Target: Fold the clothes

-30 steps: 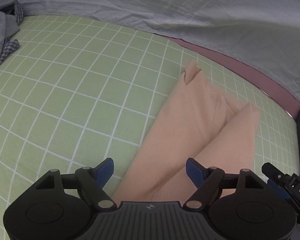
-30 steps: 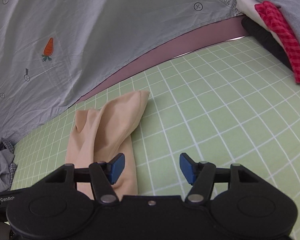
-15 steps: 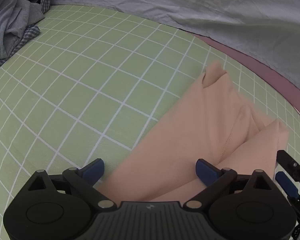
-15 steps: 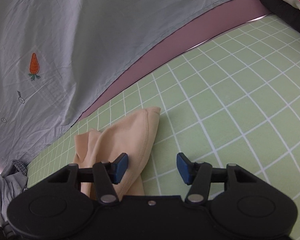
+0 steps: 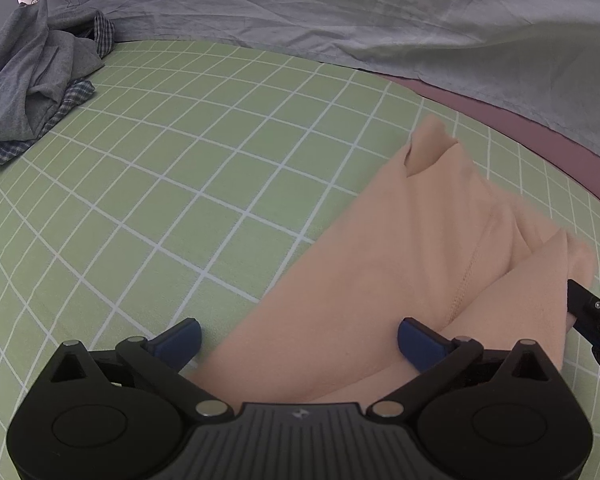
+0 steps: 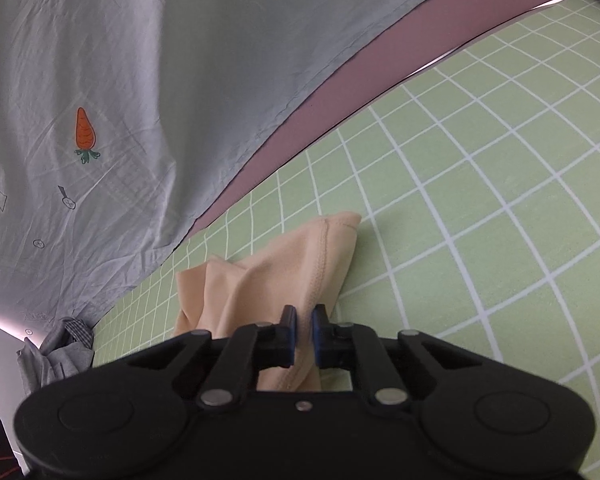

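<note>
A peach garment (image 5: 412, 264) lies loosely bunched on a green mat (image 5: 172, 184) with a white grid, near the mat's far edge, where a strip of mauve surface (image 6: 340, 100) shows beneath a hanging grey sheet (image 6: 160, 60) printed with small carrots.

The left tool (image 5: 299, 337) hangs over the near end of the garment with its 2 blue-tipped fingers spread wide and still opening; the cloth lies between and below them, and neither pad presses on it.

The right tool (image 6: 304, 334) has its 2 fingers drawn almost together on a raised fold at the garment's right edge, pinching the fabric. In the left wrist view its black tip appears at the garment's right side.

A crumpled pile of grey and checked clothes (image 5: 32, 92) sits at the far left of the mat, well apart from the peach garment.
</note>
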A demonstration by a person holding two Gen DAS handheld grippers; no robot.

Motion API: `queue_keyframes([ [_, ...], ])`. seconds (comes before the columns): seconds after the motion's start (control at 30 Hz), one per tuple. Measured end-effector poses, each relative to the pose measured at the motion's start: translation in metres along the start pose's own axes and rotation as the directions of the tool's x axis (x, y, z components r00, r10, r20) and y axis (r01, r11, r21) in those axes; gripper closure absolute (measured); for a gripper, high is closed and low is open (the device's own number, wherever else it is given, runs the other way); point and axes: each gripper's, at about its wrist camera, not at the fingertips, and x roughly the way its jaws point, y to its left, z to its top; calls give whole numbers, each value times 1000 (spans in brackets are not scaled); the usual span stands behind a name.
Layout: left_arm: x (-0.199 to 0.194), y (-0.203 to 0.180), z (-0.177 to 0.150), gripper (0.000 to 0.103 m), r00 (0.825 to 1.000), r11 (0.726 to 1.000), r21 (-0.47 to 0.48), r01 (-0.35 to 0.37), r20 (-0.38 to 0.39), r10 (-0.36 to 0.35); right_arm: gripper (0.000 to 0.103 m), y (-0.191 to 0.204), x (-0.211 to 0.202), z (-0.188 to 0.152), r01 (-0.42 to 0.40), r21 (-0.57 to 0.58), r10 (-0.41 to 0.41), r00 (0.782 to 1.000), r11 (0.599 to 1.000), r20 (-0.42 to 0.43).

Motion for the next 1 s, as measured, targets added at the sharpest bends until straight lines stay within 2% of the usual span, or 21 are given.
queue_keyframes([
  [0.3, 0, 0, -2, 0, 1000, 999, 39, 12, 25, -13, 99, -7, 17, 11, -9, 9, 9, 1000, 1000, 17],
  [0.47, 0, 0, -3, 0, 999, 999, 47, 16, 30, -17, 99, -7, 24, 17, 6, 4, -6, 1000, 1000, 27],
  [0.57, 1, 1, -1, 0, 1000, 999, 47, 19, 18, -20, 97, -4, 20, 18, 43, -11, -42, 999, 999, 30],
  [0.67, 2, 3, 2, 0, 1000, 998, 50, 27, -2, -27, 82, 0, 10, 18, 90, -14, -89, 995, 996, 52],
  [0.73, 3, 6, 5, 0, 999, 998, 52, 43, -21, -42, 79, 2, -4, 14, 123, -10, -122, 989, 992, 88],
  [0.8, 1, 14, 10, 0, 995, 995, 42, 92, -43, -91, 68, 6, -20, 6, 152, -11, -150, 983, 988, 110],
  [0.83, 0, 18, 12, 0, 992, 992, 36, 117, -53, -115, 66, 9, -28, 1, 166, -22, -162, 980, 986, 116],
  [0.97, -22, 47, 19, 0, 980, 980, 18, 199, -17, -199, 59, 17, -62, -34, 211, -21, -208, 973, 977, 103],
  [1.0, -29, 58, 17, 0, 979, 979, 26, 203, 3, -203, 52, 19, -70, -43, 222, -19, -219, 971, 975, 98],
])
